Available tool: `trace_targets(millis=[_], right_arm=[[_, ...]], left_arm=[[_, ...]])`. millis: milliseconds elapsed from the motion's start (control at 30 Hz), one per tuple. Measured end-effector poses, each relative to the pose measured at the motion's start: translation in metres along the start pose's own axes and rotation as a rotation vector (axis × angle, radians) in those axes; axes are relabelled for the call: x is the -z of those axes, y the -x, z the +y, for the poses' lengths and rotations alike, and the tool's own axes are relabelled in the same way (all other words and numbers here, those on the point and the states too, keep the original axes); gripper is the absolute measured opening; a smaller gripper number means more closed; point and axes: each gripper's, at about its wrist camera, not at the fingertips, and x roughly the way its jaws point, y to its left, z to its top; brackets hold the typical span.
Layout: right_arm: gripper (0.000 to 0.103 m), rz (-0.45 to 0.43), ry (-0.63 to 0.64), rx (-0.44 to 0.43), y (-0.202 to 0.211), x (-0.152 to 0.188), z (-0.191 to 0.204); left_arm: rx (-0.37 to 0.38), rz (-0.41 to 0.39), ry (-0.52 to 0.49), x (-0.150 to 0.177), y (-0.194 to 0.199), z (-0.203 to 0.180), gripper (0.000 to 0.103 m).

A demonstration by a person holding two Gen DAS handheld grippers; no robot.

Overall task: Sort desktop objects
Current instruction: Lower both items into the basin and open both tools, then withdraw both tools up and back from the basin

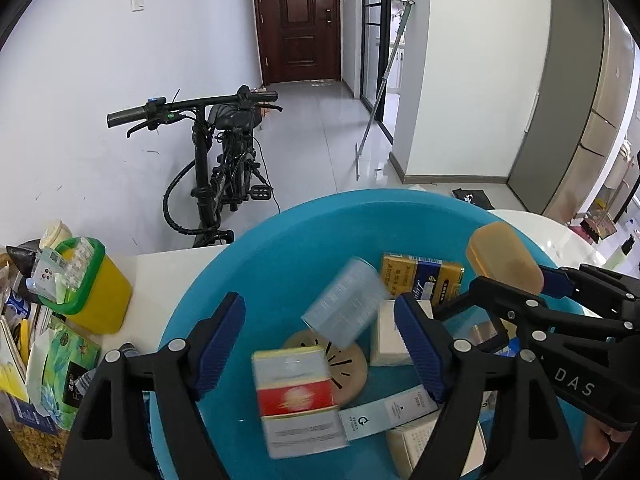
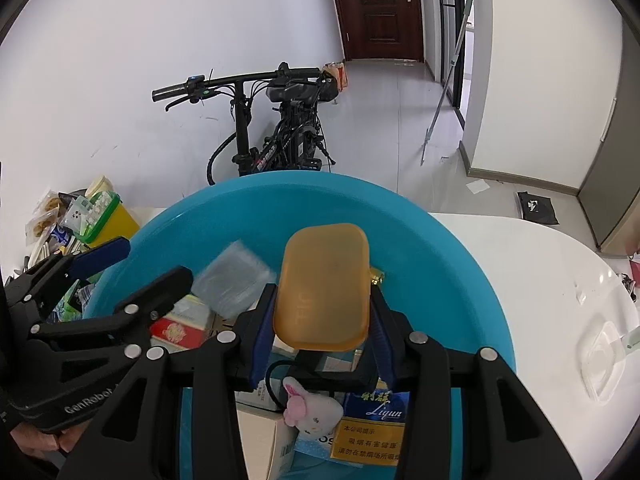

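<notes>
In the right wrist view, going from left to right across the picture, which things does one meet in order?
Left gripper → yellow bin with green rim → blurred clear packet → orange case held in the right gripper → right rim of the blue basin → clear plastic tray on the white table.

- left wrist view looks forward and down, close over the blue basin (image 1: 280,240), from its left side, facing the door (image 1: 298,20).
- right wrist view sits close over the basin (image 2: 460,248), from the right.
- both share the basin, bike (image 1: 216,152), door and white table (image 2: 540,264).
</notes>
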Motion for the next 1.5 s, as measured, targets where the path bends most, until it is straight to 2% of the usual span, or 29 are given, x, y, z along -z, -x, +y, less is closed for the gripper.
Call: trace_targets(millis=[233,267,333,367,733,867,1000,1067,1100,1233,1367,1433,1500], right_arm=[[0.043,0.01,-0.013,0.0,-0.004,-0.001,-0.003],[0.045,0.015,-0.015,0.001,-0.006,-0.001,-0.004],[0.058,0.015,-0.016,0.005,-0.006,-0.001,-0.005],[0.061,0.007,-0.018,0.006,-0.005,-0.001,-0.005],[0.062,-0.013,-0.017,0.014,0.0,-0.004,-0.005],[0.062,-0.045,-0.014,0.048,0.008,-0.006,-0.005],[0.071,-0.13,-0.005,0.045,0.023,-0.009,-0.003],[0.076,-0.172,0.0,0.041,0.033,-0.009,-0.002],[0.08,-0.198,0.004,0.049,0.039,-0.01,0.0],[0.091,-0.283,0.024,0.092,0.057,-0.011,0.005],[0.099,-0.403,0.033,0.083,0.076,-0.011,0.007],[0.103,-0.463,0.034,0.084,0.086,-0.011,0.007],[0.103,-0.497,0.035,0.078,0.094,-0.011,0.004]], left_arm=[[-0.019,0.005,0.012,-0.001,-0.002,0.004,0.079],[-0.02,0.004,0.011,-0.001,-0.001,0.003,0.079],[-0.02,0.003,0.011,-0.002,-0.001,0.004,0.079],[-0.021,0.001,0.011,-0.002,-0.001,0.004,0.079],[-0.042,-0.012,0.02,-0.003,0.001,0.007,0.079],[-0.078,-0.057,0.04,-0.004,0.008,0.012,0.079],[-0.049,-0.127,0.07,-0.006,0.024,0.018,0.082],[-0.082,-0.181,0.094,-0.006,0.035,0.021,0.088],[-0.099,-0.211,0.107,-0.007,0.041,0.022,0.088],[-0.09,-0.3,0.122,-0.009,0.061,0.028,0.088],[-0.063,-0.438,0.134,-0.005,0.085,0.03,0.089],[-0.062,-0.517,0.129,-0.002,0.098,0.03,0.102],[-0.076,-0.573,0.104,-0.001,0.109,0.027,0.103]])
